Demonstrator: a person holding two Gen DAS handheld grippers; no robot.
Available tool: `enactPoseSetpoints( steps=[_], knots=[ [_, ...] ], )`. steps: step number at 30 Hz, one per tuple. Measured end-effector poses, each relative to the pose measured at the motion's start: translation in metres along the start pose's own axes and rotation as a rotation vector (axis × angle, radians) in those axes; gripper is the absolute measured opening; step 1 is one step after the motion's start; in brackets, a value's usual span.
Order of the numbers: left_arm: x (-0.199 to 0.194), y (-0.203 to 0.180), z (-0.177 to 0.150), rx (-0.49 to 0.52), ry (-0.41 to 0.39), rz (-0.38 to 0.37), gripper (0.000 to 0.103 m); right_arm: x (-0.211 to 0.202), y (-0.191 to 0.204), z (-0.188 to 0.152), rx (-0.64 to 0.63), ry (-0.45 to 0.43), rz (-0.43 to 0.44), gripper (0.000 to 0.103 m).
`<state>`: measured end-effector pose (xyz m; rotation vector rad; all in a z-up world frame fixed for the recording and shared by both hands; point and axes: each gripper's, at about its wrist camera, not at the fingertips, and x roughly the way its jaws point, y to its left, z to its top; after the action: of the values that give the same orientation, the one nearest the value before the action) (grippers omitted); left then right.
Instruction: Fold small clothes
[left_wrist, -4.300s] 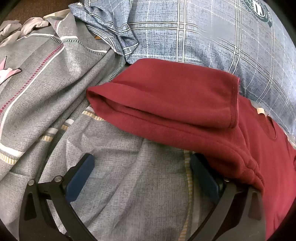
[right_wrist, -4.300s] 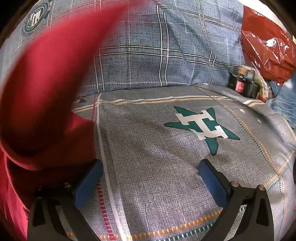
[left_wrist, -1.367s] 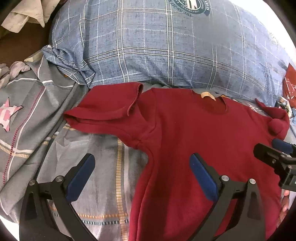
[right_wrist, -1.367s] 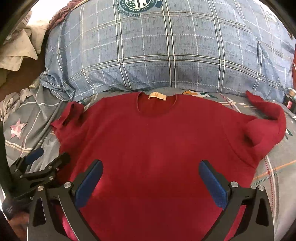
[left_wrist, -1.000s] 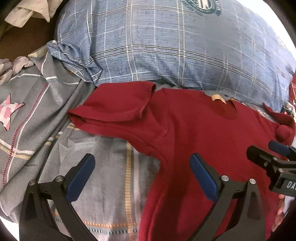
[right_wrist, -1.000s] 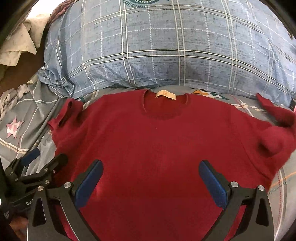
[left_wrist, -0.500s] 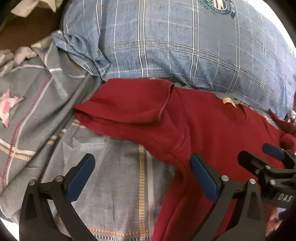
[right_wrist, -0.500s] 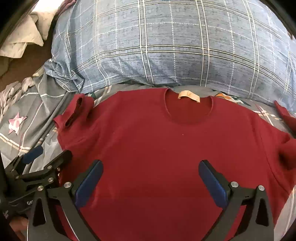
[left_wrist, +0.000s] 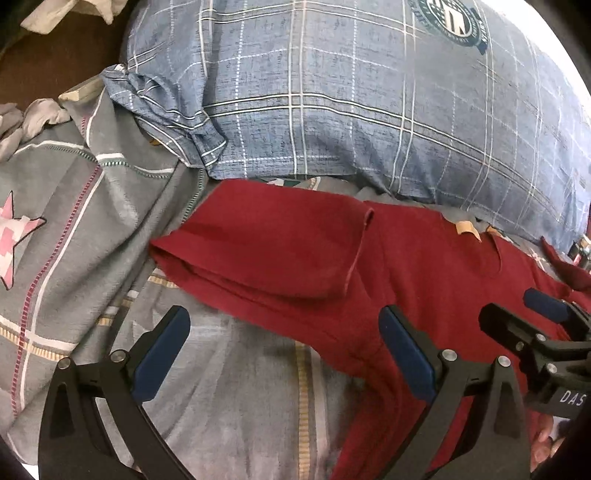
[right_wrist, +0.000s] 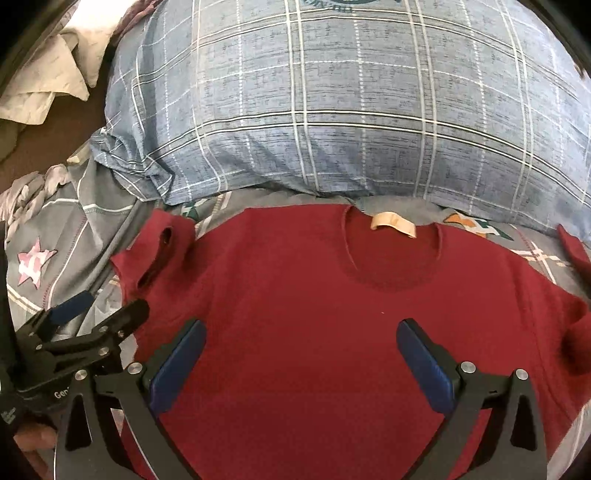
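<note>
Clearly, both grippers' fingers gape wide, holding nothing: left gripper (left_wrist: 284, 354), right gripper (right_wrist: 303, 354) over the red T-shirt (right_wrist: 332, 314). Only the left view shows its sleeve (left_wrist: 273, 251) folded; the right shows the neck label (right_wrist: 393, 224).

bright daylight | overexposed glare top corners | soft shadows | fisheye edge bending, dark vignette | mostly sharp

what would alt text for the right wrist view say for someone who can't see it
A dark red t-shirt lies spread flat, neck label up, on a grey patterned bedsheet below a blue plaid pillow. The right gripper hovers open over the shirt's middle, with the left gripper at the shirt's left edge.
</note>
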<state>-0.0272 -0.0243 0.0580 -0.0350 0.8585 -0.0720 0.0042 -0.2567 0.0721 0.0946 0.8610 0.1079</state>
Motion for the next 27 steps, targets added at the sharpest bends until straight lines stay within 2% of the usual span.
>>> enactPoseSetpoints(
  steps=[5, 22, 27],
  knots=[
    [0.005, 0.007, -0.001, -0.027, 0.018, 0.01, 0.102, 0.005, 0.007, 0.005, -0.013, -0.001, 0.037, 0.097],
    [0.006, 0.013, 0.001, -0.043, 0.02, 0.026, 0.102, 0.018, 0.012, 0.014, -0.019, 0.027, 0.055, 0.097],
    [0.005, 0.019, 0.001, -0.045, 0.027, 0.035, 0.102, 0.022, 0.016, 0.021, -0.028, 0.033, 0.09, 0.094]
  ],
)
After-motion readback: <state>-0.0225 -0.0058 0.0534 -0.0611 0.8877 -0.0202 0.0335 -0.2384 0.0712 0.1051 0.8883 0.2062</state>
